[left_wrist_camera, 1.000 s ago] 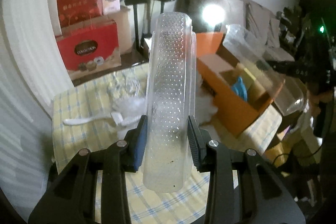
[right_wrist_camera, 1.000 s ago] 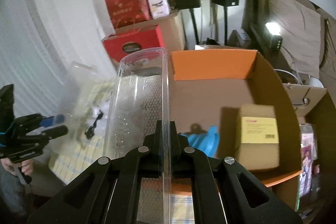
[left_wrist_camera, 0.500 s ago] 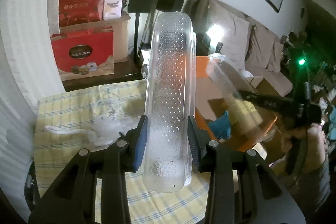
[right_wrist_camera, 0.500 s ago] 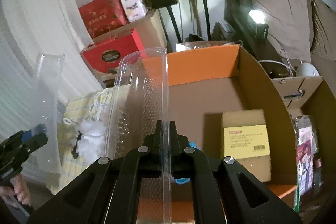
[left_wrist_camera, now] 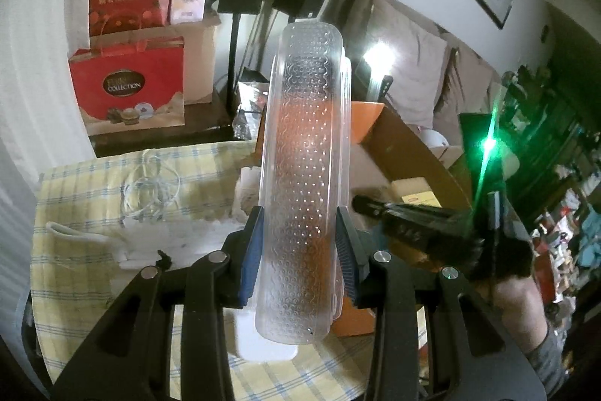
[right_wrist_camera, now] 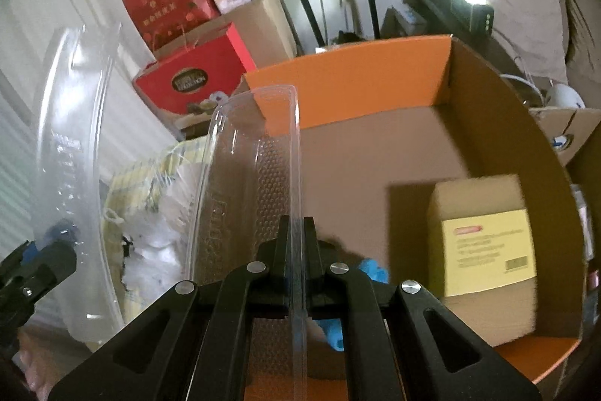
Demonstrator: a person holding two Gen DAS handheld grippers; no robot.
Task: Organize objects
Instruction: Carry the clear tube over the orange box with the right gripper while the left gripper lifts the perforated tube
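Left gripper (left_wrist_camera: 298, 252): part-open, blue pads clamped on both sides of a dimpled clear plastic tray (left_wrist_camera: 306, 153), above checked tablecloth (left_wrist_camera: 75, 198). Right gripper (right_wrist_camera: 296, 250): pinched nearly closed on thin rim of clear plastic lid (right_wrist_camera: 259, 175), open orange cardboard box (right_wrist_camera: 375, 77) just ahead and below.

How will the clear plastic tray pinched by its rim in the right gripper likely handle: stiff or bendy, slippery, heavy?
The clear plastic tray looks thin-walled and see-through, so probably light and somewhat flexible. The right gripper pinches only its thin rim, so it may flex or pivot there. Its smooth glossy surface suggests it could slip if swung quickly toward the cardboard box.
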